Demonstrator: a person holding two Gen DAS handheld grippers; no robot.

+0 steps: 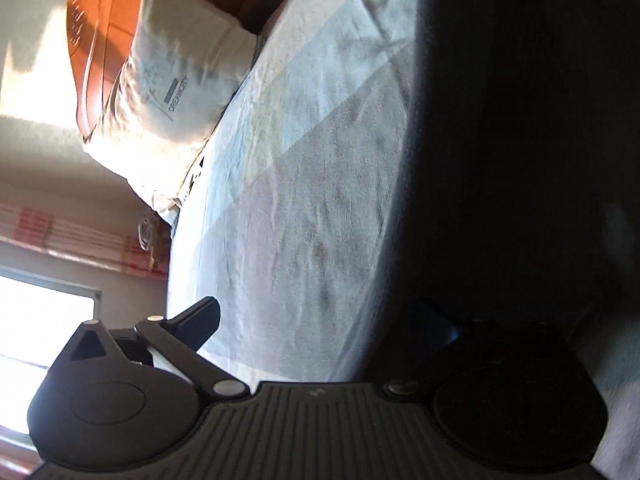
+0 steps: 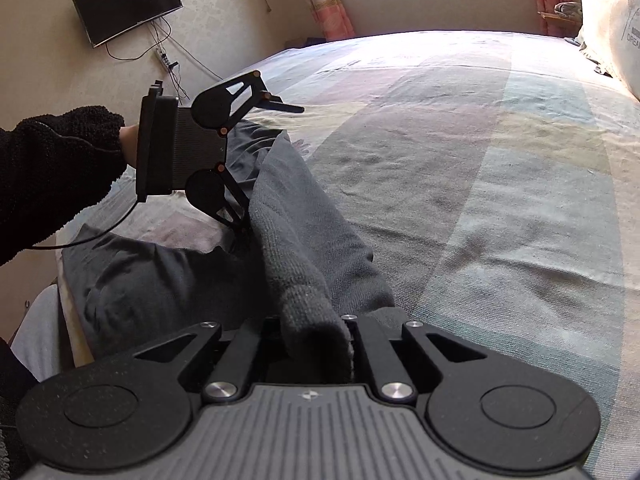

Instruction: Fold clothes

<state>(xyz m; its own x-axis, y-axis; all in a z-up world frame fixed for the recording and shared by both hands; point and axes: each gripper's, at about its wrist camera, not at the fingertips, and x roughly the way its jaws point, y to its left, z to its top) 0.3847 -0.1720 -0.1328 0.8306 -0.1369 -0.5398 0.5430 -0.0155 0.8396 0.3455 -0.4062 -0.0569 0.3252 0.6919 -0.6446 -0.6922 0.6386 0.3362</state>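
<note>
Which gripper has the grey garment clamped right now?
The right gripper: its jaws are pinched shut on a fold of the grey garment. The left gripper stands open, turned on its side, one finger above the cloth and one down beside it.

garment (image 2: pixel 304 240): dark grey knit cloth, ribbed, matt | bed sheet (image 2: pixel 480 160): pale woven cloth, creased | right tool (image 2: pixel 312 344): matt black plastic, shiny metal pins | headboard (image 1: pixel 100 40): glossy orange-brown wood | pillow (image 1: pixel 172 92): soft pale cloth | sleeve (image 2: pixel 52 168): black fleecy cloth
</note>
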